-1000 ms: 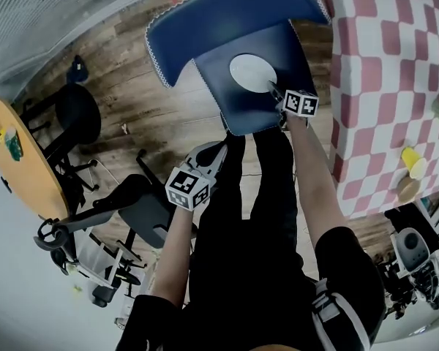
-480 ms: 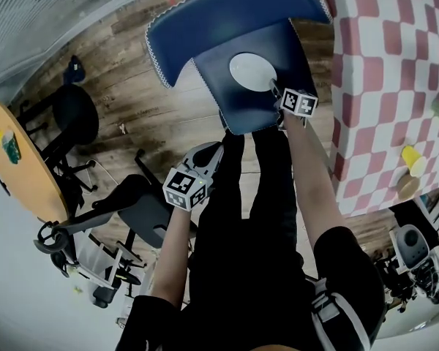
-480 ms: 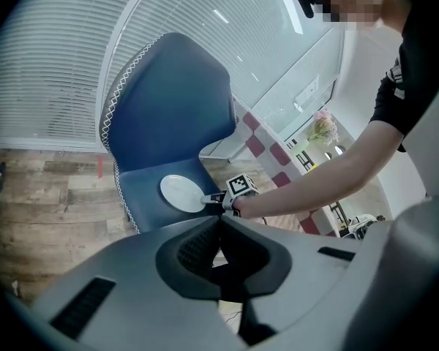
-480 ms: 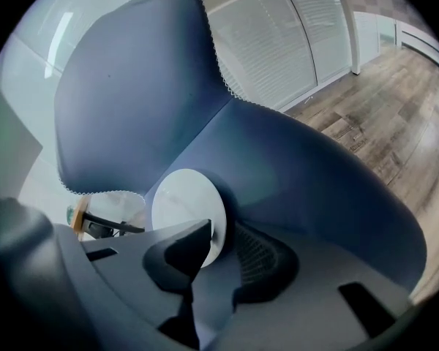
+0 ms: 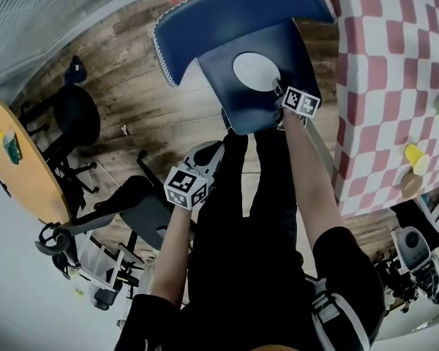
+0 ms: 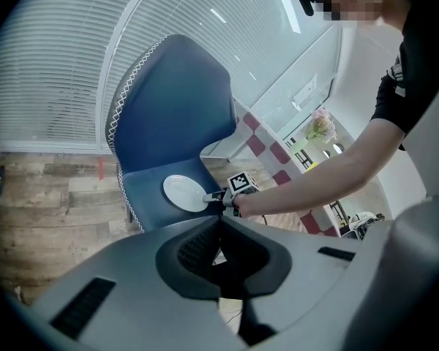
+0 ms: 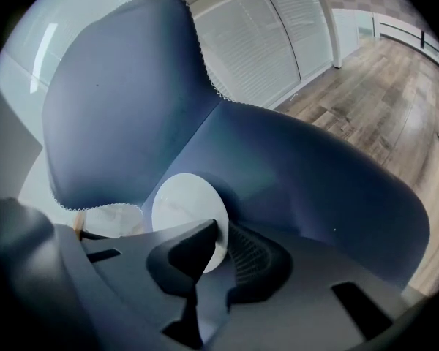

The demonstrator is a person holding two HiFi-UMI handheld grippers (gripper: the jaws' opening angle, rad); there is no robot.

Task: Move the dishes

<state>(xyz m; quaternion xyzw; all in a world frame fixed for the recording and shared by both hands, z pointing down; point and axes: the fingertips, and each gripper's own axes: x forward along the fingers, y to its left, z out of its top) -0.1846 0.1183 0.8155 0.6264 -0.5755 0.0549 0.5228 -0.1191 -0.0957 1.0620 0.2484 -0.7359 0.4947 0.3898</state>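
Observation:
A white plate [image 5: 254, 70] [image 6: 183, 192] [image 7: 181, 209] lies on the seat of a blue chair [image 5: 238, 104]. My right gripper [image 5: 279, 90] [image 7: 219, 241] reaches down to the plate's near rim. Its jaws have just been closing, and the rim now sits between the two pads, which press on it. In the left gripper view the right gripper [image 6: 211, 197] touches the plate's edge. My left gripper [image 5: 216, 152] [image 6: 219, 221] hangs back near my legs, well short of the chair, with its jaws together and nothing between them.
A red-and-white checkered table [image 5: 395, 86] stands to the right, with a yellow cup [image 5: 413, 159] near its edge. A round wooden table [image 5: 22, 159] and black office chairs [image 5: 80, 115] stand at the left on the wood floor. A grey chair [image 5: 139, 210] is close to my left arm.
The right gripper's jaws have closed onto the plate's near rim, with a slight roll of the wrist. The left gripper has stayed where it was.

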